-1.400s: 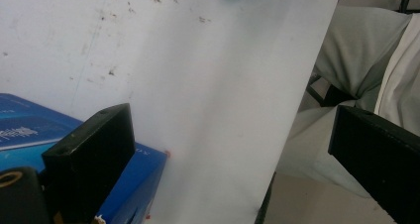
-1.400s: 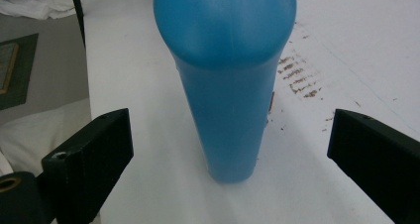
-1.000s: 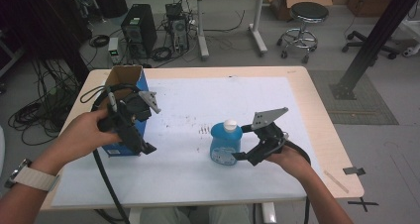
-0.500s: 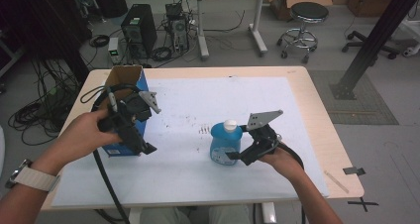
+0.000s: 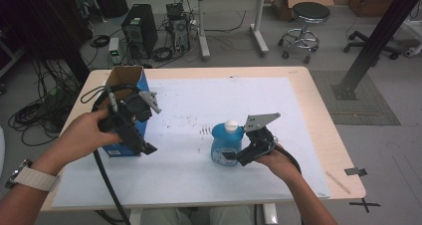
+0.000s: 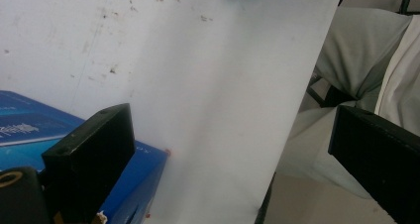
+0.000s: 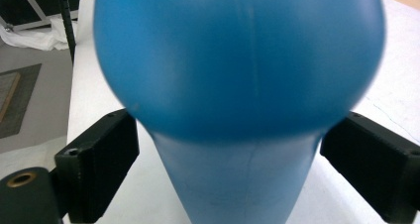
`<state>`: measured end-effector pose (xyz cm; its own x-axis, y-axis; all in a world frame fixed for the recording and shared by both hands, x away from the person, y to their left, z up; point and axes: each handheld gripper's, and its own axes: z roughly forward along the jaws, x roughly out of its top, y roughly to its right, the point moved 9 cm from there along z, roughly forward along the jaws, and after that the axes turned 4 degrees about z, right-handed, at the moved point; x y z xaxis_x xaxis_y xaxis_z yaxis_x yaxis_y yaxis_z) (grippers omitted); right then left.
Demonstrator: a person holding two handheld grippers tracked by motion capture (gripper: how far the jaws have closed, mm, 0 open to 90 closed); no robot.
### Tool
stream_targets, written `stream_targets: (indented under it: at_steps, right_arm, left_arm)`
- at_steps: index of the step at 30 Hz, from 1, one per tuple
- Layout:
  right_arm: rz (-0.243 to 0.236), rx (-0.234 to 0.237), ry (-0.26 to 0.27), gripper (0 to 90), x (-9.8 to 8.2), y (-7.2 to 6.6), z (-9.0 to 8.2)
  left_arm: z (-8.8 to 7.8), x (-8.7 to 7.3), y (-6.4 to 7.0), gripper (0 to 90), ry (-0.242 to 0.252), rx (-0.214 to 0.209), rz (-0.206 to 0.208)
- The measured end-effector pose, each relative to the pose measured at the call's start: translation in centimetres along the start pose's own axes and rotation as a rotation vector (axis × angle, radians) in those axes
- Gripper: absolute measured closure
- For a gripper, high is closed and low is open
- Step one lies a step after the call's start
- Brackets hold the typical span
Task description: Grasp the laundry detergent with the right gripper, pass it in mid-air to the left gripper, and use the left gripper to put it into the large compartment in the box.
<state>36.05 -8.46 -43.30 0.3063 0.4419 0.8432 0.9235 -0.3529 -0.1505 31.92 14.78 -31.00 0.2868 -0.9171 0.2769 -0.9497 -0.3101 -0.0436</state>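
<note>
The blue bottle [image 5: 226,144] stands upright near table centre, at 9 o'clock of the right gripper [image 5: 235,157], whose spread jaws flank its narrow lower body without visible contact. Jaws should be centred, then closed evenly. The left gripper [image 5: 144,148], spread and empty, is held beside the blue box [image 5: 124,110].

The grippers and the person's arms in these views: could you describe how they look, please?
Both the left gripper and the right gripper are black, with blocky rectangular jaws, a grey three-cornered plate on top and a thick black cable trailing. The forearms are bare of sleeves; a watch with a pale strap sits on the left wrist.
</note>
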Motion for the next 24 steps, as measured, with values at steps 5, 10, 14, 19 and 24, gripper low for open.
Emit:
stream_targets:
  at_steps: [5, 10, 14, 19, 24]
  right_arm:
    - [-0.003, 0.001, 0.015, 11.3, 0.03, 0.02, 0.15]
    - [-0.022, 0.003, 0.023, 18.4, 0.00, -0.10, 0.29]
    - [-0.026, -0.002, 0.030, 21.9, 0.04, -0.04, 0.25]
    - [-0.037, -0.005, 0.035, 25.3, 0.15, -0.06, 0.26]
    - [-0.042, -0.010, 0.037, 27.9, 0.15, -0.04, 0.17]
  left_arm:
    - [-0.02, -0.06, -0.03, 4.7, 0.000, 0.001, -0.002]
    - [-0.01, -0.08, -0.05, 4.7, 0.000, 0.000, -0.002]
    - [-0.01, -0.09, -0.06, 4.7, 0.002, 0.001, -0.003]
    - [-0.02, -0.05, -0.02, 4.7, 0.002, 0.000, -0.001]
    - [-0.02, -0.07, -0.02, 4.7, 0.001, 0.000, -0.001]
